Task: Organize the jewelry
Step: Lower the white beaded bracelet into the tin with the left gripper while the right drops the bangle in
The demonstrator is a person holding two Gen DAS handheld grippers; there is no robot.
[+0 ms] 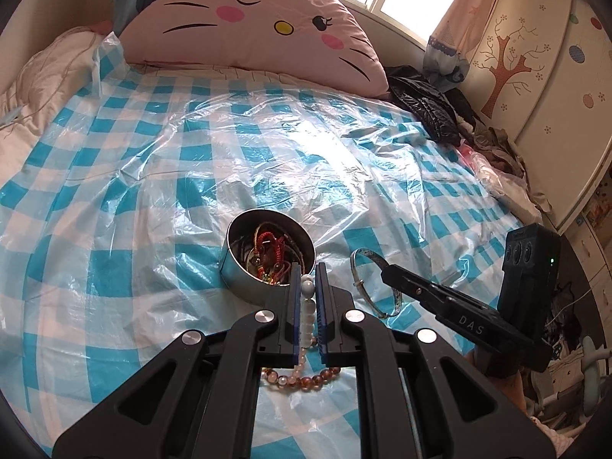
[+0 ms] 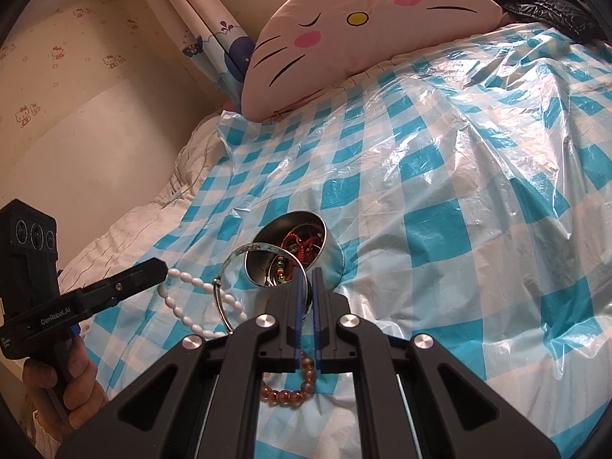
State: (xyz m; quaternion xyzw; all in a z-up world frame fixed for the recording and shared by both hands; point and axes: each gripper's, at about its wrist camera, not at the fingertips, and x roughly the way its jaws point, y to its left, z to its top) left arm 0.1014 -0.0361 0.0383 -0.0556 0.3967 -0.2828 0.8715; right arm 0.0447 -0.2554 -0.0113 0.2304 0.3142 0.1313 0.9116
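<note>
A round metal tin (image 1: 244, 285) holding several red and brown bracelets sits on the checked plastic sheet; it also shows in the right wrist view (image 2: 332, 249). My left gripper (image 1: 308, 273) is shut on a white bead bracelet (image 1: 308, 306), just right of the tin; the bracelet hangs from it in the right wrist view (image 2: 191, 319). My right gripper (image 2: 308, 275) is shut on a thin blue-patterned bangle (image 2: 244, 249) held beside the tin's rim; the bangle also shows in the left wrist view (image 1: 367, 254). An amber bead bracelet (image 1: 302, 376) lies on the sheet below both grippers (image 2: 290, 396).
A blue-and-white checked plastic sheet (image 1: 153, 176) covers the bed. A pink cat-face pillow (image 1: 252, 23) lies at the head. Dark clothes (image 1: 432, 107) are piled at the right edge by a wardrobe (image 1: 535, 76). A wall (image 2: 76, 114) runs along the left.
</note>
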